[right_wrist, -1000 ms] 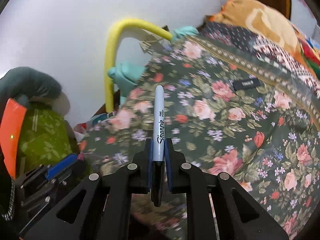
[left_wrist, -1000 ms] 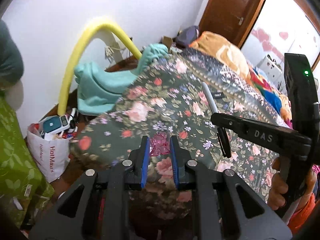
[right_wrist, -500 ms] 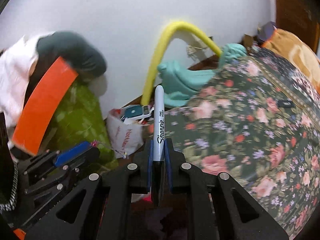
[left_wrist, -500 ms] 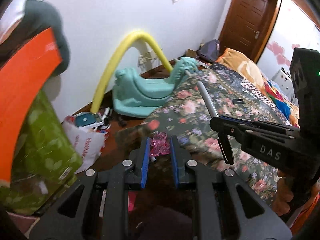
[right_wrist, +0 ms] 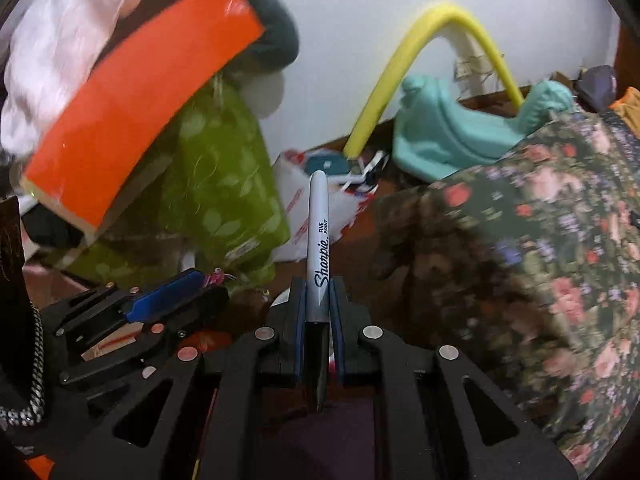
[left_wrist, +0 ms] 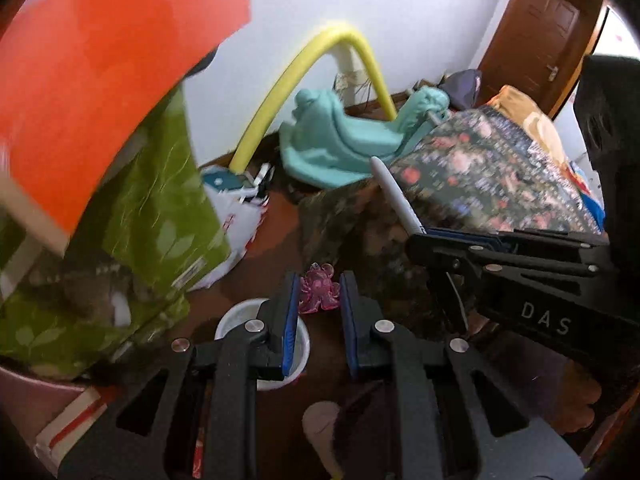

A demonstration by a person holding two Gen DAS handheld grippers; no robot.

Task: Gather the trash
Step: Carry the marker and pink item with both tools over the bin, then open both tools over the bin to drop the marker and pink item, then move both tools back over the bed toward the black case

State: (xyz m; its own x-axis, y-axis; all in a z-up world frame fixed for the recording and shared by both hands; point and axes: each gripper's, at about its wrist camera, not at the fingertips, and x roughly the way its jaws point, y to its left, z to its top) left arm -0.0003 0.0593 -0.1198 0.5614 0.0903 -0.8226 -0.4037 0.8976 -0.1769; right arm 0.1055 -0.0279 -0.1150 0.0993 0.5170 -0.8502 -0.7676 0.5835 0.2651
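My left gripper is shut on a small pink translucent trinket and holds it over the brown floor, just right of a white cup that stands below. My right gripper is shut on a grey Sharpie marker that points up and forward. The right gripper and its marker also show at the right of the left wrist view. The left gripper shows at the lower left of the right wrist view, with the pink trinket at its tip.
A floral bedspread covers the bed on the right. A green leaf-print bag, an orange panel, a white shopping bag, a teal plastic rocker and a yellow foam tube crowd the left and the far wall.
Both grippers have swung left and down, away from the bed toward the floor by the green bag. The white cup has come into view under the left gripper. Both grips are unchanged.
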